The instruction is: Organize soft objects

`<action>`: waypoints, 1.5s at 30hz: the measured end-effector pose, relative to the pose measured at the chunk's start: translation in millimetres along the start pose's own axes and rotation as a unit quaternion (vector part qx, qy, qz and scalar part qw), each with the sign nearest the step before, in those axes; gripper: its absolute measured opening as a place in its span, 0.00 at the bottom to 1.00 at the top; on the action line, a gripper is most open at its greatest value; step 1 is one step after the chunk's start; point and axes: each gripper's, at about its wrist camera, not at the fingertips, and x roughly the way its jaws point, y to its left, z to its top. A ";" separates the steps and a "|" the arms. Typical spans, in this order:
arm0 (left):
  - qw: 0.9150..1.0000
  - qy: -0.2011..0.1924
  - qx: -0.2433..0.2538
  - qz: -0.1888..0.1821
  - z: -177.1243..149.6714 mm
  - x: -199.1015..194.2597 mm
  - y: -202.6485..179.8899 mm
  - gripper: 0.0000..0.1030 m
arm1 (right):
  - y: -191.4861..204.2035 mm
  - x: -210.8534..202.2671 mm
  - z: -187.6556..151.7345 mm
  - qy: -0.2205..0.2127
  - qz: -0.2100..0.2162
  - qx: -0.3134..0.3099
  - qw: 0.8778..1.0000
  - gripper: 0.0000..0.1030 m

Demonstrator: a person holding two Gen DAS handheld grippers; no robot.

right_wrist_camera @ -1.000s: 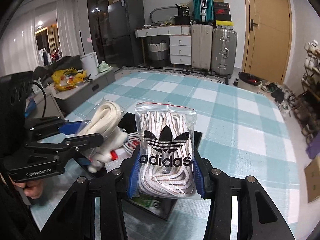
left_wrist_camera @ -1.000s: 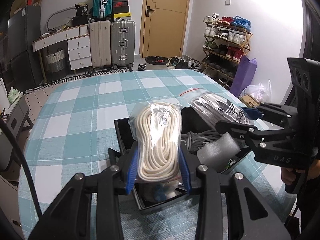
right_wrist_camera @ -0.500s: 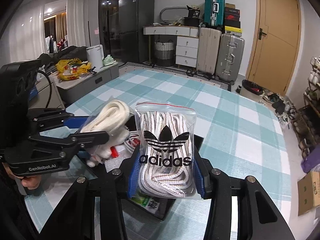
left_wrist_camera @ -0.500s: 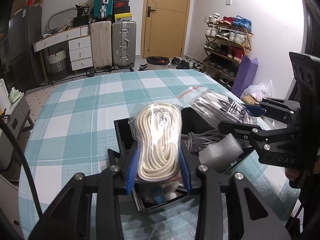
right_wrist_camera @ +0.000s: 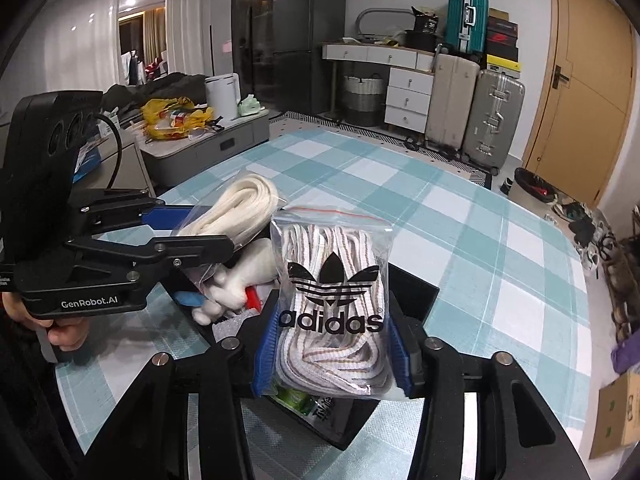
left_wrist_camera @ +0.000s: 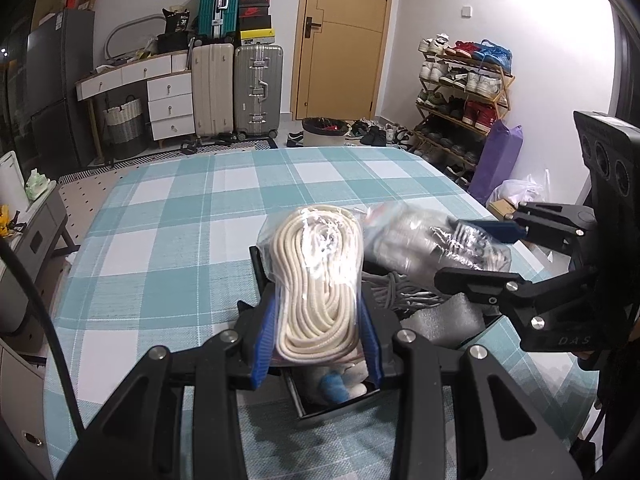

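A bedroom-like room with suitcases [left_wrist_camera: 236,92], a door [left_wrist_camera: 344,36] and a shoe rack [left_wrist_camera: 460,92] lies behind a desk [left_wrist_camera: 168,248] covered in teal-and-white check cloth. On the desk sits a black box [right_wrist_camera: 412,296] holding cords, foam and a white plush toy [right_wrist_camera: 240,280]. The left gripper [left_wrist_camera: 320,320] has its jaws closed on a clear bag of cream rope [left_wrist_camera: 316,276], held upright over the near end of the box. The right gripper [right_wrist_camera: 332,344] has its jaws clamped on a zip bag of striped laces [right_wrist_camera: 336,300] printed "adidas", also above the box. The two bags are just beside each other; whether they touch is unclear.
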 end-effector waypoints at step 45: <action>0.997 -0.062 0.003 0.048 -40.4 -31.9 -16.6 1.00 | 21.2 -64.8 -63.9 -0.125 -0.060 0.116 0.984 0.99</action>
